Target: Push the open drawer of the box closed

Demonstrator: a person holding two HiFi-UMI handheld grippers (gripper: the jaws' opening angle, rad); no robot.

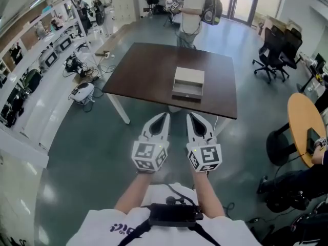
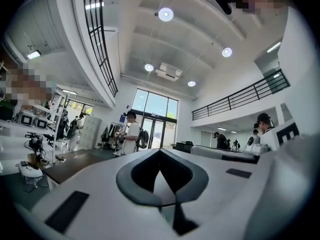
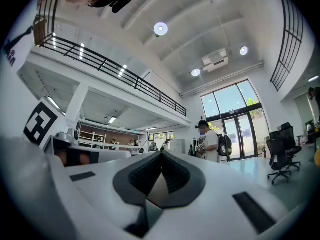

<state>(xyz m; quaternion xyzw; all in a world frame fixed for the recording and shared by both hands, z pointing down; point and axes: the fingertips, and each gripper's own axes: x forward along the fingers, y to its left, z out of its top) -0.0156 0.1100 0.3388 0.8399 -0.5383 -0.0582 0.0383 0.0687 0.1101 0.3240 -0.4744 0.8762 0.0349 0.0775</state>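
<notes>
Plainly, nothing has been touched yet. The box (image 1: 188, 78) sits on the dark table (image 1: 148, 70), toward its near right part, with the drawer (image 1: 186, 93) pulled a little way out on the side facing the person. The left gripper (image 1: 165, 116) and the right gripper (image 1: 190, 115) hang side by side over the floor, near the table's edge but well short of the box. Both pairs of jaws are pressed together with nothing between them, and each gripper's own view shows the tips meeting in a point.

The main risk, as I judge it, is the box itself. It looks light and nothing seems to hold it down, so a push on the drawer front may slide the whole box across the table and leave the drawer open. One gripper may have to brace the far side. A push off to one side could turn the box or jam the drawer crooked in its slot. The closed tips are narrow, so they could skid off the smooth front or snag in the small handle notch. Coming in too low could knock them against the table edge.
</notes>
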